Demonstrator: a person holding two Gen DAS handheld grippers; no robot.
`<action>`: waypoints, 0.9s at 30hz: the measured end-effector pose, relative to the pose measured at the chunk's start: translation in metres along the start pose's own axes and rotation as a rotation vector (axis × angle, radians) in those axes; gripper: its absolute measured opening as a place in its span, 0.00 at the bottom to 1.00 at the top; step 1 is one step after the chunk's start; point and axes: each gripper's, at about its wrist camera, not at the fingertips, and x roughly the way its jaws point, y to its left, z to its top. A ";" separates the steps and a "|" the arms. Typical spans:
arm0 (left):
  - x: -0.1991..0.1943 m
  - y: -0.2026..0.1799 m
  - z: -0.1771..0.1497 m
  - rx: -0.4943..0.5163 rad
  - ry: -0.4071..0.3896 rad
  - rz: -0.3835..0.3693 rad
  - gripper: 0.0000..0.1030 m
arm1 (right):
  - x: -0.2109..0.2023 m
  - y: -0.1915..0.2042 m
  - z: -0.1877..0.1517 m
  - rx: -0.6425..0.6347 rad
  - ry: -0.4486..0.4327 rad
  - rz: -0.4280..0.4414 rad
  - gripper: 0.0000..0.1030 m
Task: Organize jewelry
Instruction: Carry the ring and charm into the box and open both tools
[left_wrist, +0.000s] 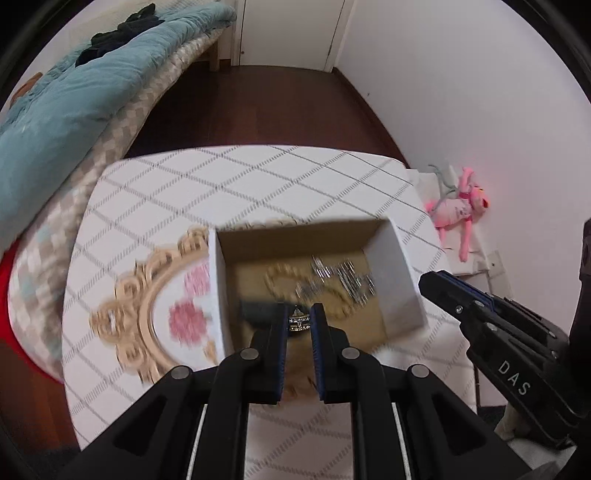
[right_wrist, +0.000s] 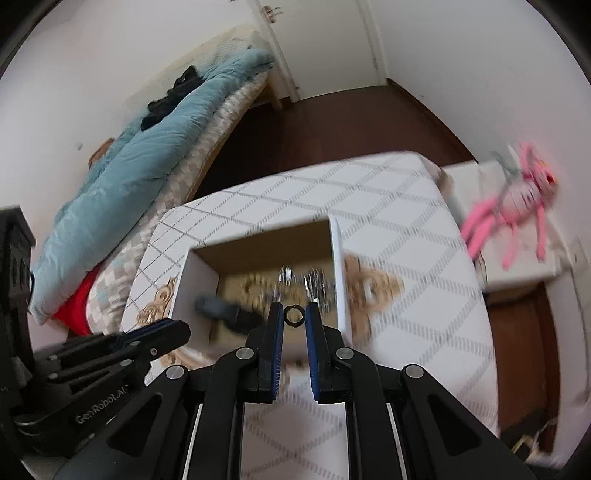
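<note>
Left tongs (left_wrist: 300, 320) pinch a sparkly ring (left_wrist: 299, 322) over the box (left_wrist: 400, 266). Right tongs (right_wrist: 294, 317) pinch a dark ring (right_wrist: 294, 316), same box.

White box (left_wrist: 400, 273) with a brown cardboard floor, gold and silver jewelry (left_wrist: 325, 286) inside. White tablecloth (left_wrist: 258, 184) in a grey diamond grid. Gold-framed tray (left_wrist: 147, 314) with pink flowers. Teal quilt (left_wrist: 66, 107), pink plush toy (left_wrist: 458, 206).

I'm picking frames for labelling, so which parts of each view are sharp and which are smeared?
Left wrist view: the left tongs and their ring are sharp; the box, its jewelry and the gold tray are motion-smeared. Right wrist view: the right tongs and ring are crisp; the box contents and pink toy blur. Both views bend straight edges.
</note>
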 end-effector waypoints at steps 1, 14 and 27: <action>0.005 0.005 0.011 -0.008 0.008 0.007 0.10 | 0.010 0.000 0.011 0.000 0.025 0.006 0.12; 0.029 0.031 0.054 -0.057 0.063 0.143 0.73 | 0.073 -0.015 0.061 0.012 0.211 -0.034 0.34; 0.016 0.049 0.004 -0.088 -0.002 0.246 1.00 | 0.048 0.000 0.029 -0.116 0.153 -0.261 0.98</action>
